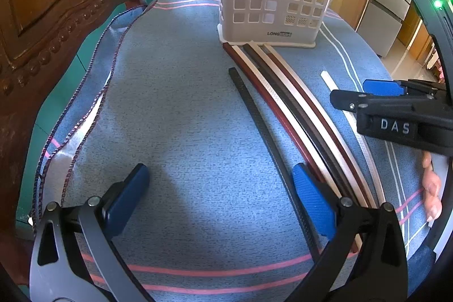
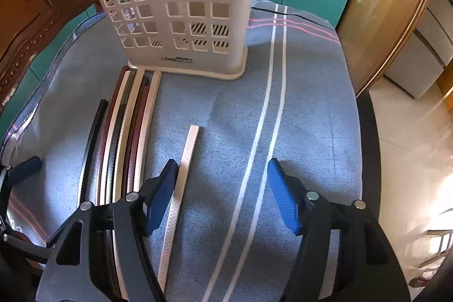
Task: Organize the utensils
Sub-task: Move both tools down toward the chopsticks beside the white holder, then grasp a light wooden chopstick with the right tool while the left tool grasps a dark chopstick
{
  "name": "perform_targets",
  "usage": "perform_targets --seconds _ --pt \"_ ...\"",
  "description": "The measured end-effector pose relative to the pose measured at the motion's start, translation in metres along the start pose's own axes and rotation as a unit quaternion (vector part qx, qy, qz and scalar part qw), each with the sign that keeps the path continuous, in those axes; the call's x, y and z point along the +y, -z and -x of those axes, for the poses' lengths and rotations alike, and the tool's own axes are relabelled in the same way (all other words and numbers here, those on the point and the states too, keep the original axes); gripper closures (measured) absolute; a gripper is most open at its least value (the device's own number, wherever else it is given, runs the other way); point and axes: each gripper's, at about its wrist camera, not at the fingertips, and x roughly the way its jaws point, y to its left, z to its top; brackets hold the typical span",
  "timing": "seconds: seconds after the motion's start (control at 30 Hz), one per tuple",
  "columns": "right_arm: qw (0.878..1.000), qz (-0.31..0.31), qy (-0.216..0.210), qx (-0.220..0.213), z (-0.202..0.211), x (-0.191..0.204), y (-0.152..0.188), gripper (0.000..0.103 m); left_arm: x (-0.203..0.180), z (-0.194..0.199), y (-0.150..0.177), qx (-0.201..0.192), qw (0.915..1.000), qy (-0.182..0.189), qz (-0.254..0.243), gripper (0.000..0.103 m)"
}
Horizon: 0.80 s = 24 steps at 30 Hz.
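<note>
Chopsticks [image 2: 127, 137] bunched side by side against the basket [image 2: 181, 4] base, ready for loading; one white chopstick [image 2: 184, 160] and one black chopstick [image 1: 254, 115] lie apart on the cloth-covered counter [image 2: 311, 118]. Both grippers, left [image 1: 220, 197] and right [image 2: 220, 194], have jaws wide open, holding nothing; the right straddles the white one, probably to grab it.

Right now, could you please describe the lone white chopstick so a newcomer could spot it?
Start at the white perforated utensil holder on the blue cloth. A bundle of chopsticks touches its base. The lone white chopstick lies apart to their right, beside the right gripper.
</note>
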Motion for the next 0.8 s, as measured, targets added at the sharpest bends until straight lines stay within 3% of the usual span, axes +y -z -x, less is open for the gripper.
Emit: perform_targets --seconds 0.23,0.3,0.47,0.53,0.8 --pt "1.000 0.003 -0.011 0.002 0.005 0.006 0.002 0.041 -0.001 -0.001 -0.001 0.000 1.0000 0.000 0.000 0.002" --pt "1.000 0.012 -0.017 -0.001 0.005 0.009 0.001 0.050 -0.001 0.000 -0.001 0.000 1.0000 0.000 0.000 0.002" --pt "0.998 0.047 -0.043 -0.010 0.011 0.020 0.006 0.087 -0.001 -0.001 0.000 0.000 1.0000 0.000 0.000 0.002" --pt "0.998 0.045 -0.041 -0.009 0.013 0.021 0.006 0.091 -0.001 -0.001 -0.001 0.000 1.0000 0.000 0.000 0.002" --pt "0.999 -0.009 -0.032 -0.008 0.014 -0.003 0.005 0.091 -0.001 -0.001 -0.001 0.000 1.0000 -0.001 0.000 0.002"
